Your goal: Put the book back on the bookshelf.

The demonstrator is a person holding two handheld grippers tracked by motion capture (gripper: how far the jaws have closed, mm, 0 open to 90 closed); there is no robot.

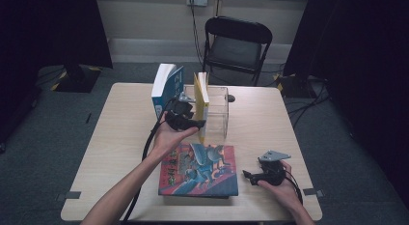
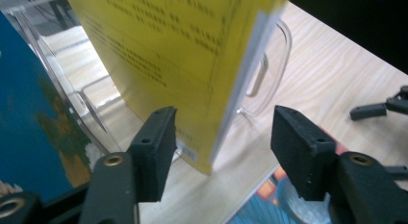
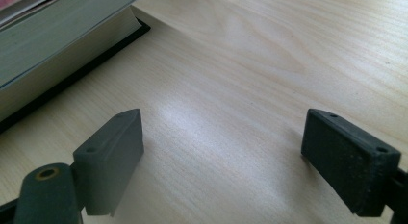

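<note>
I am bringing my left hand-held gripper [image 2: 221, 152], jaws wide apart and holding nothing, up to the lower corner of the upright yellow book [image 2: 192, 56] standing just ahead between them, a stiff, light, likely tippy paperback best pinched across its spine.
</note>
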